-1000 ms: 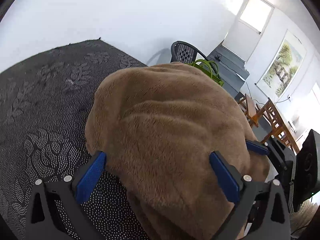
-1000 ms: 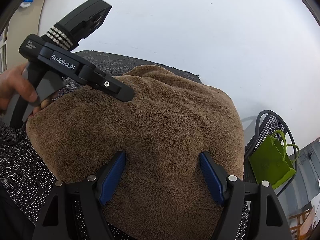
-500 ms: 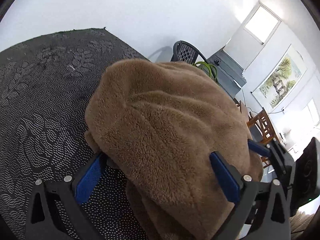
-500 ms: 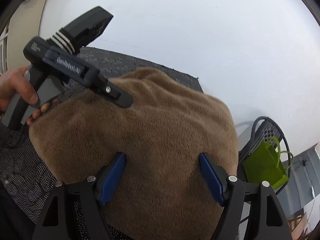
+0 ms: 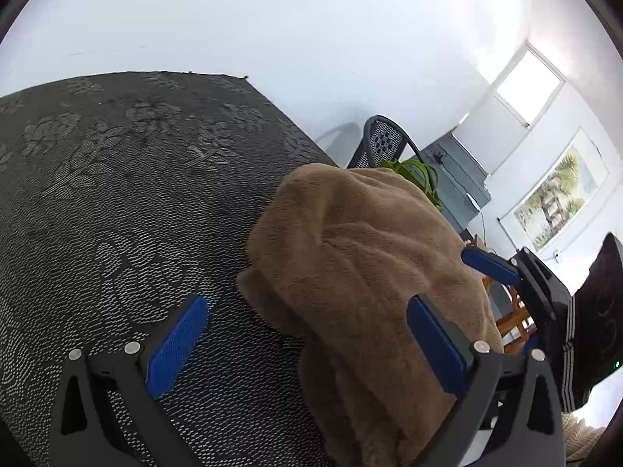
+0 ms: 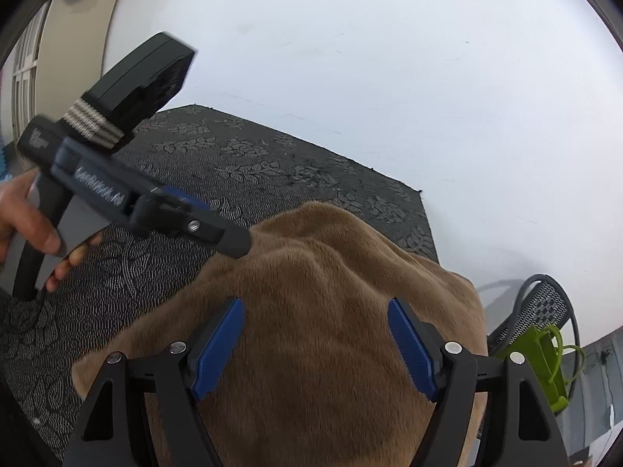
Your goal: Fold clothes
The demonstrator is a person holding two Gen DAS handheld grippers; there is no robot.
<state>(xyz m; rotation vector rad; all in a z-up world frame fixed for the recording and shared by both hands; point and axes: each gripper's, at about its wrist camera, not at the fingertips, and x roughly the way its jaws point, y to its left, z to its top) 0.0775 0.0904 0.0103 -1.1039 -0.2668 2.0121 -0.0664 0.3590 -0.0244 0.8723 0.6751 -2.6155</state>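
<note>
A brown fleece garment [image 5: 362, 272] lies bunched in a hump on the dark patterned tablecloth [image 5: 117, 194]. My left gripper [image 5: 303, 334] stands wide open. Its left pad is over bare tablecloth, and its right pad lies against the fleece. In the right wrist view the fleece [image 6: 319, 272] fills the space under and between the pads of my right gripper [image 6: 315, 330], whose jaws stand wide and do not pinch it. My left gripper's fingertips [image 6: 233, 241] touch the garment's far left edge, with a hand [image 6: 27, 218] on its handle. A blue finger [image 5: 488, 264] of the right gripper rests on the fleece's right side.
The table's far corner [image 6: 420, 194] is near the garment, with a white wall behind. Beyond the edge stand a black mesh chair [image 6: 545, 303] and a green bag [image 6: 541, 362]. A grey cabinet [image 5: 455, 171] and wooden chairs [image 5: 514, 311] are at the right.
The garment's far edge has drawn back towards both cameras, baring more tablecloth. The fleece has slid right, off the left gripper's left pad. Both grippers moved back and slightly up.
</note>
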